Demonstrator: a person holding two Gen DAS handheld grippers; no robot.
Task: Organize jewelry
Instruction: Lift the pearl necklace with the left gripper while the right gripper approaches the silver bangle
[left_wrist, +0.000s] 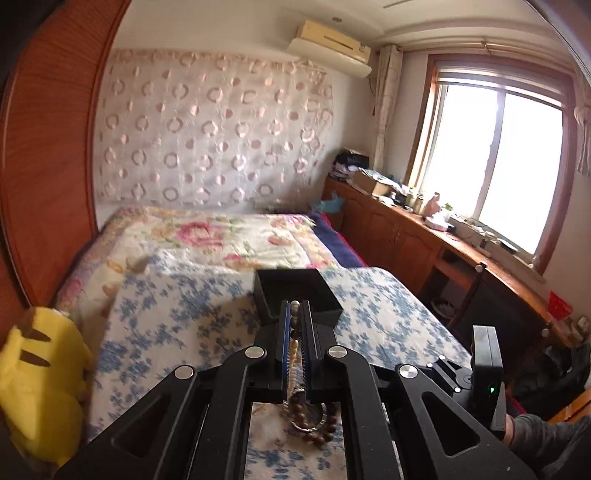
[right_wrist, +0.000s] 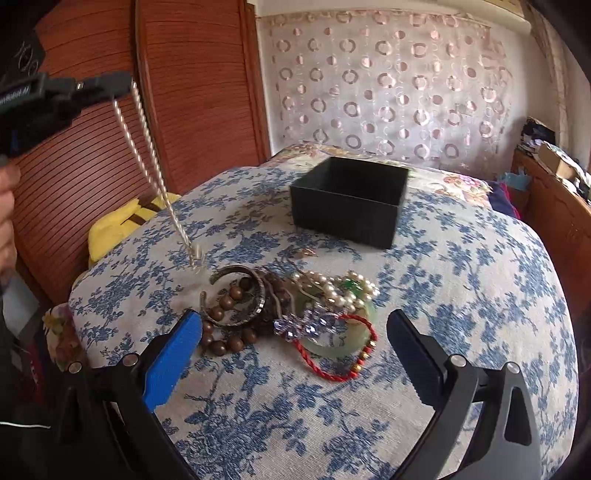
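Blue-flowered cloth (right_wrist: 461, 295) covers the bed, with an open black square box (right_wrist: 349, 201) at its far side and a heap of bracelets and beads (right_wrist: 288, 314) nearer. The left gripper (right_wrist: 123, 83), raised at the left, is clamped on a long white pearl strand (right_wrist: 147, 147) whose lower end dangles just above the heap. The right gripper (right_wrist: 291, 354) hangs near the heap, jaws spread wide, holding nothing.

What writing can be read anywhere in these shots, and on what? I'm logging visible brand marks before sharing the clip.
"...Robot.AI", cut off at the frame edge, white letters on the left gripper's body.
A white mark on the black part above it: too blurred to read.
The air conditioner: no legible label.
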